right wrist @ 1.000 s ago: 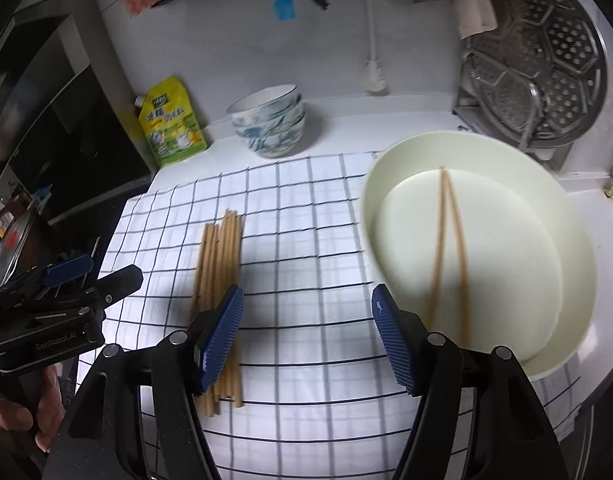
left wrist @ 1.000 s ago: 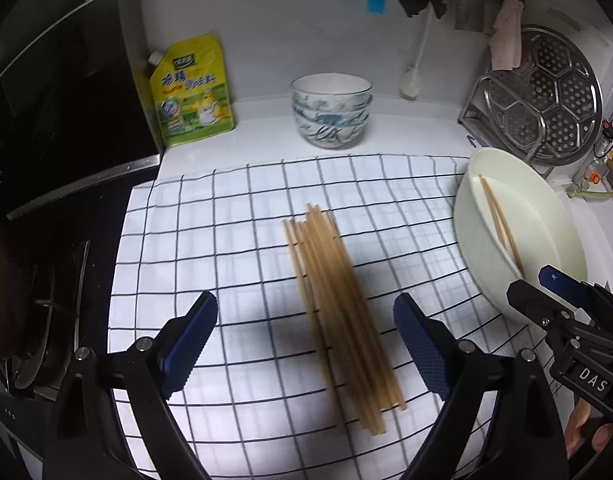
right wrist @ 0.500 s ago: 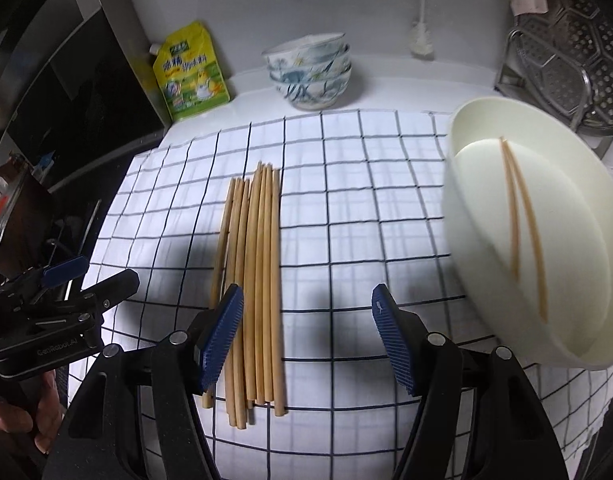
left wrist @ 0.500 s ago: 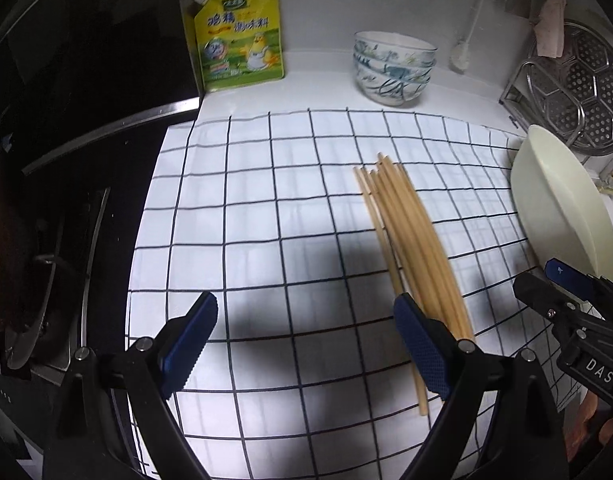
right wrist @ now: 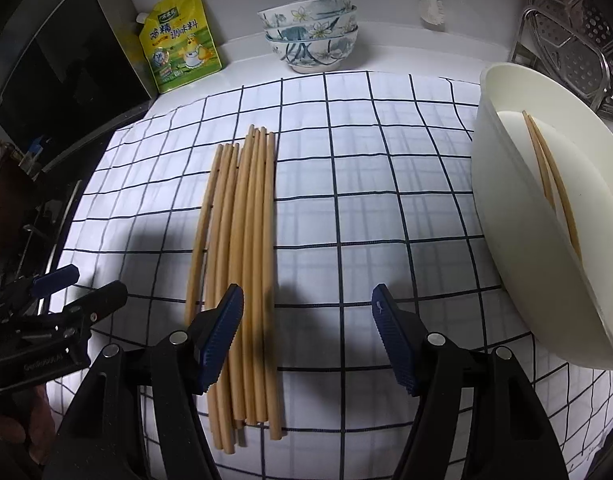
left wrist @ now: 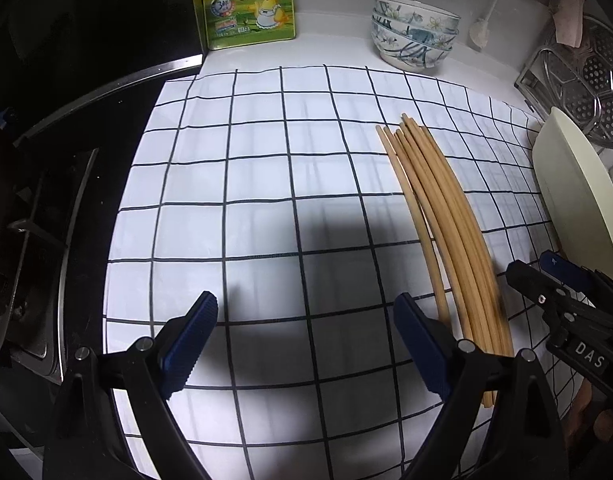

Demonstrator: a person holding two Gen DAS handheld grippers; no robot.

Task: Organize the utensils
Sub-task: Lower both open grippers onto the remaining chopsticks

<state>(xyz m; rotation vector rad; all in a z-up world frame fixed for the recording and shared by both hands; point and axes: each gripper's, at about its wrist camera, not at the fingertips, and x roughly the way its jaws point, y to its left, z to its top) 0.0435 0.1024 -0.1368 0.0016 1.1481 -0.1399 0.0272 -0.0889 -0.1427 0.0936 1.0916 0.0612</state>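
Observation:
Several wooden chopsticks [right wrist: 246, 216] lie side by side on a white checked cloth [right wrist: 366, 184]; in the left wrist view the chopsticks [left wrist: 438, 216] lie to the right. A cream basin [right wrist: 546, 240] at the right holds two chopsticks [right wrist: 554, 180]. My right gripper [right wrist: 306, 320] is open and empty, low over the near ends of the pile, its left finger over them. My left gripper [left wrist: 306, 328] is open and empty over bare cloth left of the pile. Each gripper shows at the edge of the other's view.
Stacked floral bowls [right wrist: 310, 32] and a yellow seasoning pouch [right wrist: 178, 40] stand at the back. A metal steamer rack [right wrist: 578, 40] stands behind the basin. A dark stove [left wrist: 46, 160] borders the cloth on the left.
Both grippers have moved left and lower. The right one went from in front of the basin to over the chopstick pile. The left one went from over the pile to bare cloth beside it.

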